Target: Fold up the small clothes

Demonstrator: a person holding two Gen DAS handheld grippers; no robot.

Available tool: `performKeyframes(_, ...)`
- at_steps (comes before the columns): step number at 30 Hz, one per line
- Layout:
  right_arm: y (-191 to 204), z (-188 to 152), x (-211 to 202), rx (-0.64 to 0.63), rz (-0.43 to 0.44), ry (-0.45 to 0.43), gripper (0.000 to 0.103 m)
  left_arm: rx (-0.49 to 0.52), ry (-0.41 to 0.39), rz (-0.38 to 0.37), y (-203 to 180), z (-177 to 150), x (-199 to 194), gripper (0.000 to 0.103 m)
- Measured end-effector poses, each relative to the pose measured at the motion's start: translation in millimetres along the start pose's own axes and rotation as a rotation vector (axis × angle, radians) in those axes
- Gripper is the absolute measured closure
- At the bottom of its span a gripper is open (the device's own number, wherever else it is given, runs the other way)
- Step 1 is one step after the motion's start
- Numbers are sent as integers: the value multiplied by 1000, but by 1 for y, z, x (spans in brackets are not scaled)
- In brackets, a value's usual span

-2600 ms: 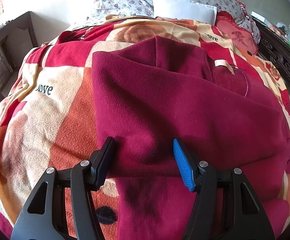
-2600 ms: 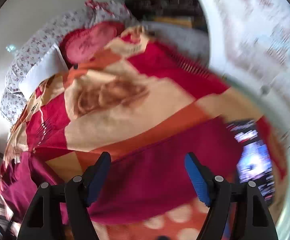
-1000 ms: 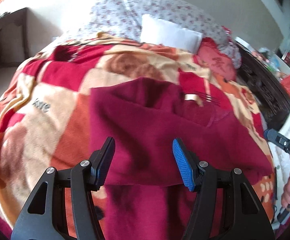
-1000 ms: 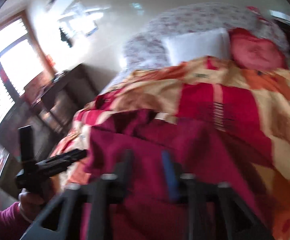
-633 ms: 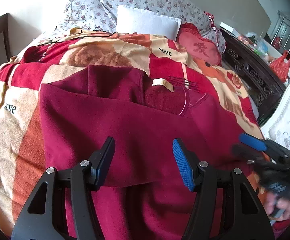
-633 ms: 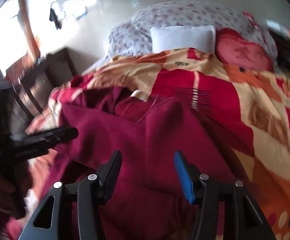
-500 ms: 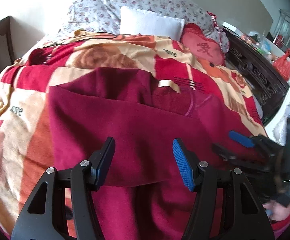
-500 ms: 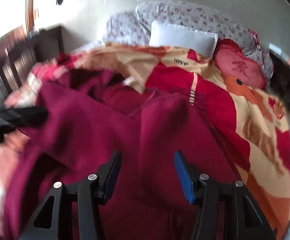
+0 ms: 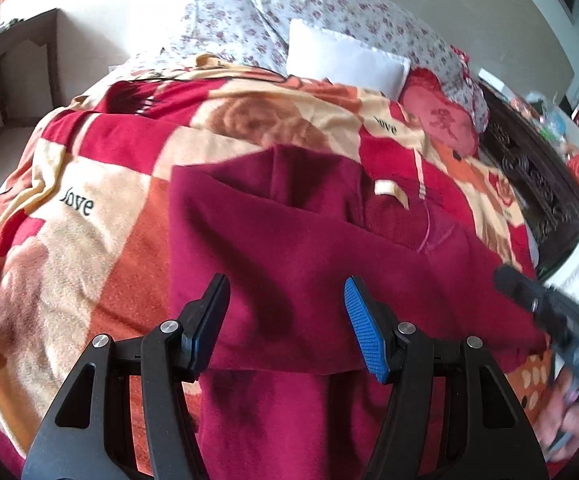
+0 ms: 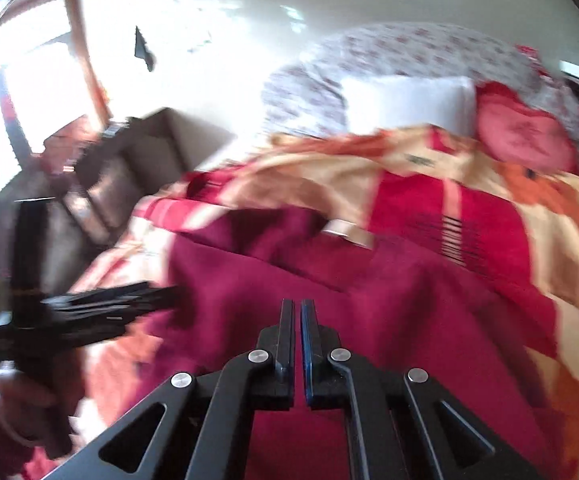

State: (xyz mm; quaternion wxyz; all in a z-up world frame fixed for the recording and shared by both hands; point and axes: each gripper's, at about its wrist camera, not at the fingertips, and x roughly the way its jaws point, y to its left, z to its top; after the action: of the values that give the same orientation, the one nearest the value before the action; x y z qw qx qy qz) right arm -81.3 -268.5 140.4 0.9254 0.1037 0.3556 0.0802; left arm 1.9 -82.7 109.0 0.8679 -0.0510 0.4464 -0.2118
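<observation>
Maroon garment lies spread on the patterned blanket, its lower part cut off by the frame. Left gripper hovers above it, jaws apart, nothing between. Right gripper, jaws together and empty, appears in a motion-blurred view; cloth contact cannot be told.

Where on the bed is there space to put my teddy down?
The patterned blanket is bare left of the dark red garment, around the word "love". Another free strip runs between the garment's top edge and the white pillow. The middle and near side are crowded: the garment spreads there, with the left hand-held gripper over it and the right hand-held gripper alongside.
</observation>
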Motion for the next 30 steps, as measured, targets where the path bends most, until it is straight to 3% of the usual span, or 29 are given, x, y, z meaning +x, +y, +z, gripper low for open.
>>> performKeyframes(2, 14, -2, 15, -24, 54, 32, 100, -33, 6, -1, 5, 3, -2, 43)
performKeyframes(4, 18, -9, 21, -39, 25, 86, 100, -48, 11, -20, 6, 3, -5, 43)
performKeyframes(7, 0, -24, 1, -5, -24, 52, 93, -13, 2, -37, -3, 2, -7, 43)
performKeyframes(9, -24, -40, -20, 41, -103, 50, 56, 21, 12, -62, -15, 0, -3, 43)
performKeyframes(10, -40, -49, -33, 80, -142, 46, 54, 30, 22, -77, -21, -1, 0, 43)
performKeyframes(17, -95, -75, -93, 231, -244, 3, 54, 69, 117, -211, -82, -5, 37, 43)
performKeyframes(23, -115, -103, -125, 271, -299, -25, 54, 106, 182, -247, -134, -6, 73, 43)
performKeyframes(30, -139, -116, -140, 321, -293, -30, 54, 73, 219, -270, -156, -8, 101, 43)
